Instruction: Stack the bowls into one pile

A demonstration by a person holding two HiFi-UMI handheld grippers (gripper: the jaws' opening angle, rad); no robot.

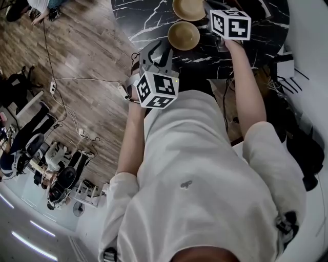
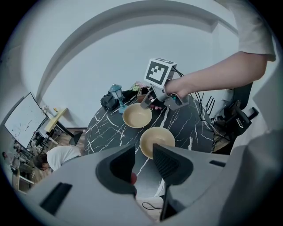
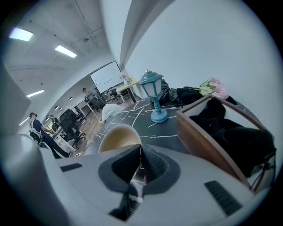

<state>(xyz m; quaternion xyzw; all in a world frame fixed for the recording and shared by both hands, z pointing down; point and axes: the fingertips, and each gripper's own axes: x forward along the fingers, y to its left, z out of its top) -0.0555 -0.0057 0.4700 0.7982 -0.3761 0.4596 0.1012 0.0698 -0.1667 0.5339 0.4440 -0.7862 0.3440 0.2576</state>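
Two tan bowls rest on the black marble table (image 1: 148, 20). The nearer bowl (image 1: 183, 36) (image 2: 157, 140) sits just beyond my left gripper (image 2: 143, 161) (image 1: 156, 50), which hangs open and empty above the table's near edge. My right gripper (image 3: 140, 161) (image 2: 147, 104) is shut on the rim of the farther bowl (image 3: 118, 137) (image 2: 137, 115) (image 1: 188, 7). The thin rim runs between its pads, and the bowl sticks out ahead of the jaws. In the head view the marker cube (image 1: 230, 24) hides the right jaws.
A blue lantern lamp (image 3: 152, 95) (image 2: 117, 95) stands at the table's far side. A wooden box (image 3: 194, 132) of dark cloth and pink flowers (image 3: 216, 88) is to its right. Cables (image 1: 66, 102) lie on the wooden floor left of the table.
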